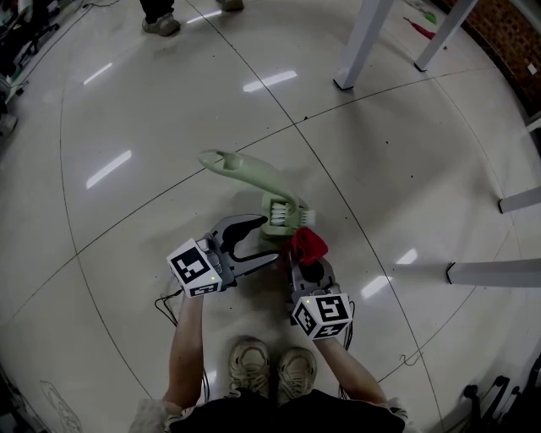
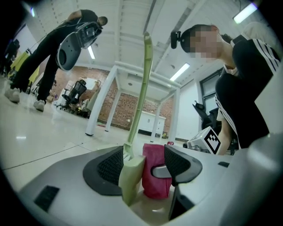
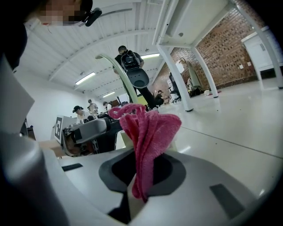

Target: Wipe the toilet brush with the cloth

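A pale green toilet brush (image 1: 254, 182) hangs over the floor, its long handle pointing up and left and its white bristle head (image 1: 283, 218) close to me. My left gripper (image 1: 270, 240) is shut on the brush just behind the head. In the left gripper view the green neck (image 2: 131, 174) lies against the left pad, and the handle (image 2: 142, 88) rises straight up. My right gripper (image 1: 306, 264) is shut on a red-pink cloth (image 1: 308, 243). The cloth (image 2: 155, 170) presses between the brush and the left gripper's right pad. In the right gripper view the cloth (image 3: 148, 132) bunches above the jaws (image 3: 140, 170).
White table legs (image 1: 359, 42) stand at the far right, and white bars (image 1: 494, 272) lie on the glossy floor to the right. Another person's shoes (image 1: 161, 21) show at the top. My own shoes (image 1: 270, 364) are right below the grippers.
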